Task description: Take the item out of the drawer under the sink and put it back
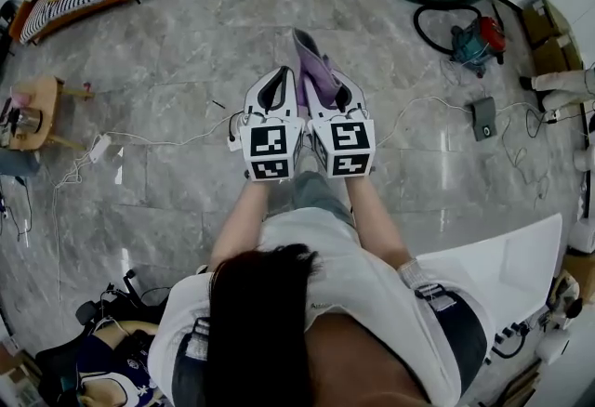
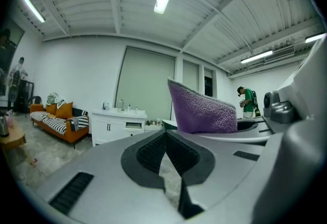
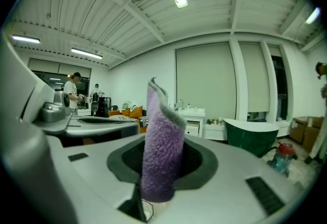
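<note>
your right gripper (image 3: 162, 164) is pinching a fuzzy purple cloth (image 3: 161, 115) that sticks up. your left gripper (image 2: 164, 135) is pressed together with nothing in it, just beside it.

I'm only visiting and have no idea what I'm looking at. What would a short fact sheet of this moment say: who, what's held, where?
Who: a person with a gripper in each hand, standing on a grey marble floor
Right gripper: shut on a purple towel that stands up from the jaws
Left gripper: shut, nothing in it
Sink cabinet: white, across the room ahead, next to an orange sofa
Also around: red vacuum cleaner, dark green tub
</note>
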Motion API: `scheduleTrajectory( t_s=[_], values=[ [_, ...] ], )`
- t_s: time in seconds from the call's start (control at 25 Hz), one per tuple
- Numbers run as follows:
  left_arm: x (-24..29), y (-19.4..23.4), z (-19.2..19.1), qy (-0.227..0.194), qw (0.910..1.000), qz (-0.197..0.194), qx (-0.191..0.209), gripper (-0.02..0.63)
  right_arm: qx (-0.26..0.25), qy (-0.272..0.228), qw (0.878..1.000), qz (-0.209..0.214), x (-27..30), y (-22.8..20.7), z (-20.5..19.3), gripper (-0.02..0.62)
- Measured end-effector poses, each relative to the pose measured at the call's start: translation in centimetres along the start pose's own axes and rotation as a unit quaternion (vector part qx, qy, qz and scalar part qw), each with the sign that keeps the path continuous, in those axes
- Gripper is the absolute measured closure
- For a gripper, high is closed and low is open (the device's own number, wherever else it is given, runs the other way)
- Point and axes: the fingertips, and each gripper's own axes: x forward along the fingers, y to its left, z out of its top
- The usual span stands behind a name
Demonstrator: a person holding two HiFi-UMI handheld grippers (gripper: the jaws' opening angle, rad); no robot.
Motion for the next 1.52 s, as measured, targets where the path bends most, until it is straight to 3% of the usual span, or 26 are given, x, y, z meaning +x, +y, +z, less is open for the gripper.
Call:
scheduleTrajectory(
  t_s=[0.72,1.52],
  values=[
    [13.6,-1.4,2.1,0.003,0.9994,0.035,0.0,0.603,0.009,0.009,0.999,0.03,8.8,-11.1,1.6,0.469],
    [22.2,3.5,2.1,0.005,0.9991,0.043,-0.002,0.603,0.009,0.018,1.0,0.019,18.2,-14.7,2.7,0.471]
  ],
)
